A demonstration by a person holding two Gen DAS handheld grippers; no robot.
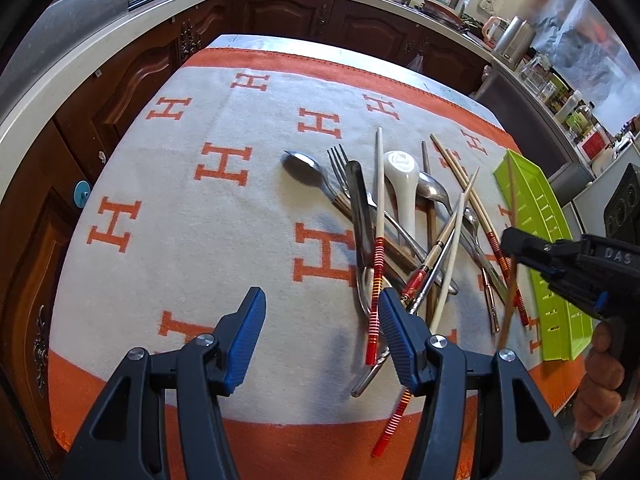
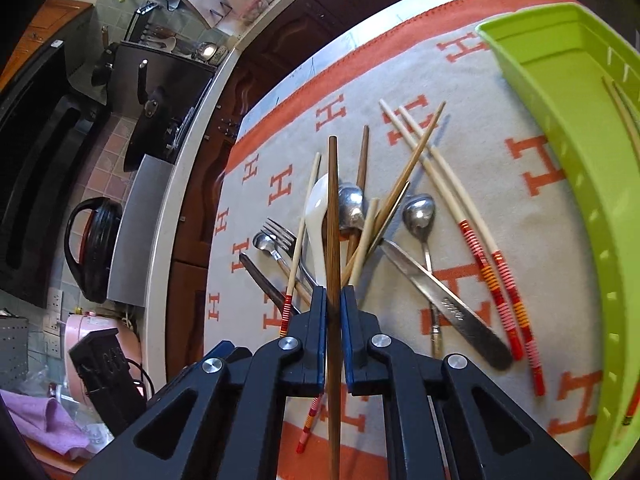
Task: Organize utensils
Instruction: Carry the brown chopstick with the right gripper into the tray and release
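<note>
A heap of utensils [image 1: 400, 232] lies on the orange-and-grey cloth: spoons, a fork [image 1: 340, 168], a knife [image 1: 360, 216], a white ceramic spoon [image 1: 404, 188] and several chopsticks. My left gripper [image 1: 320, 340] is open and empty, low over the near end of the heap. My right gripper [image 2: 333, 300] is shut on a dark wooden chopstick [image 2: 333, 216], held above the heap; it also shows in the left wrist view [image 1: 510, 256]. A green slotted tray [image 2: 592, 184] stands at the right with chopsticks inside [image 2: 624, 112].
The cloth-covered table [image 1: 168, 200] is ringed by dark wooden cabinets [image 1: 280, 12] and a white countertop. Jars and a kettle crowd the counter at the right [image 1: 516, 40]. The cloth's left half holds nothing.
</note>
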